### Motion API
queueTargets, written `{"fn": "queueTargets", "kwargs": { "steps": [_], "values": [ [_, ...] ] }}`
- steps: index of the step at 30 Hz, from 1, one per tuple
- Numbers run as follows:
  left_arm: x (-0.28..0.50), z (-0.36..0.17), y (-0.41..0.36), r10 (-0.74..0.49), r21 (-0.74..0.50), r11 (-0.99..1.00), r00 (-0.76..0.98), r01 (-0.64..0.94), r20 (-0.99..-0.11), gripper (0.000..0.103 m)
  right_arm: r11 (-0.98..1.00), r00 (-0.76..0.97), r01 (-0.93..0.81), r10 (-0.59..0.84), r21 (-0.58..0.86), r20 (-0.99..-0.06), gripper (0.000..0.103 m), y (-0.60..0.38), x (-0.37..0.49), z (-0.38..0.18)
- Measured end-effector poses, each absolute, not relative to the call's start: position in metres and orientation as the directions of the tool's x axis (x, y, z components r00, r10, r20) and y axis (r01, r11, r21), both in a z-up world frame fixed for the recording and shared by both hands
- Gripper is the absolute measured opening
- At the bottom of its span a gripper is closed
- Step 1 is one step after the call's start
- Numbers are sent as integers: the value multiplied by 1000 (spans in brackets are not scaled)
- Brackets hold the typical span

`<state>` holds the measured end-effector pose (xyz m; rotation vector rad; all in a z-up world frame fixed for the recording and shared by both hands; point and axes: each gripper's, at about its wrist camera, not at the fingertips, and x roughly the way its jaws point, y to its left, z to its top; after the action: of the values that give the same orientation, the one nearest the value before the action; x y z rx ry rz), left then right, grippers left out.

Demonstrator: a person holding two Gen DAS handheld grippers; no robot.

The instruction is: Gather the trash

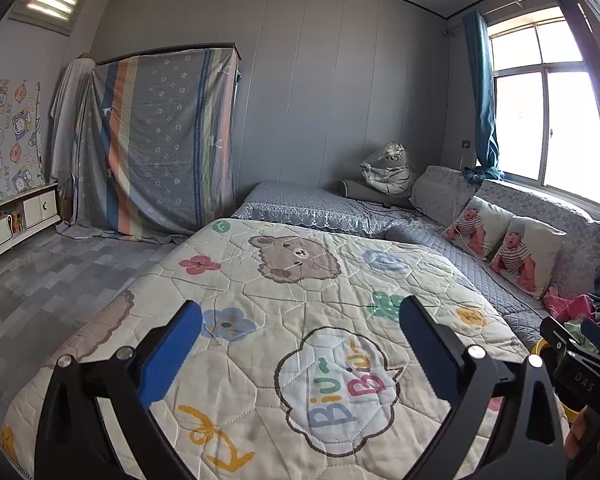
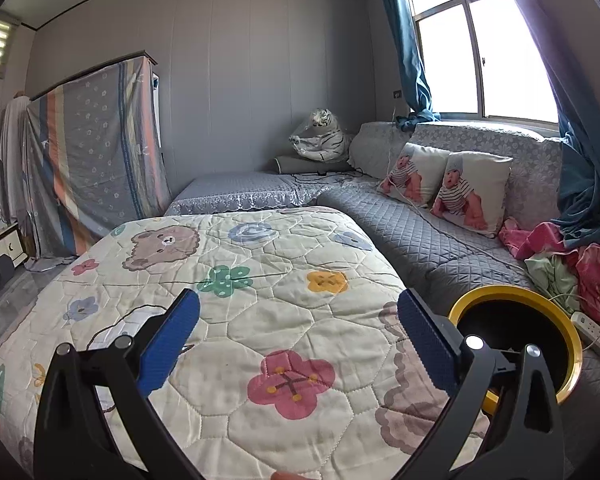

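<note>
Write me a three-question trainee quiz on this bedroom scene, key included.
1. True or false: the right gripper is clamped on trash.
2. The yellow-rimmed bin stands: A) on the floor by the cabinet B) on the grey quilted cover, right of the cartoon quilt C) on the windowsill.
3. Fill in: the striped tiger toy is wrapped in clear ____.

Key: 1 false; 2 B; 3 plastic.

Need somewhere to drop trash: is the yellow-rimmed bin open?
Open: the bin shows no lid, only a dark interior.
</note>
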<state>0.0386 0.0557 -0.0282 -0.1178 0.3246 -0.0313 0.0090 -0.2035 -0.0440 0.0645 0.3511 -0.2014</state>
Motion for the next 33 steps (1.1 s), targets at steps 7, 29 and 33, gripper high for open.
{"fn": "queueTargets", "kwargs": {
  "steps": [7, 29, 33],
  "values": [
    [37, -21, 53, -52, -122, 992, 950, 14, -308, 95, 980, 921, 199, -176, 32, -347, 95, -203, 8, -41],
    [33, -18, 46, -78, -118, 992, 952, 45, -296, 95, 974, 915, 215, -178, 64, -363, 95, -208, 6, -43],
    [33, -18, 44, -83, -120, 992, 951, 49, -297, 95, 974, 913, 218, -179, 68, -366, 95, -209, 6, -45]
  ]
}}
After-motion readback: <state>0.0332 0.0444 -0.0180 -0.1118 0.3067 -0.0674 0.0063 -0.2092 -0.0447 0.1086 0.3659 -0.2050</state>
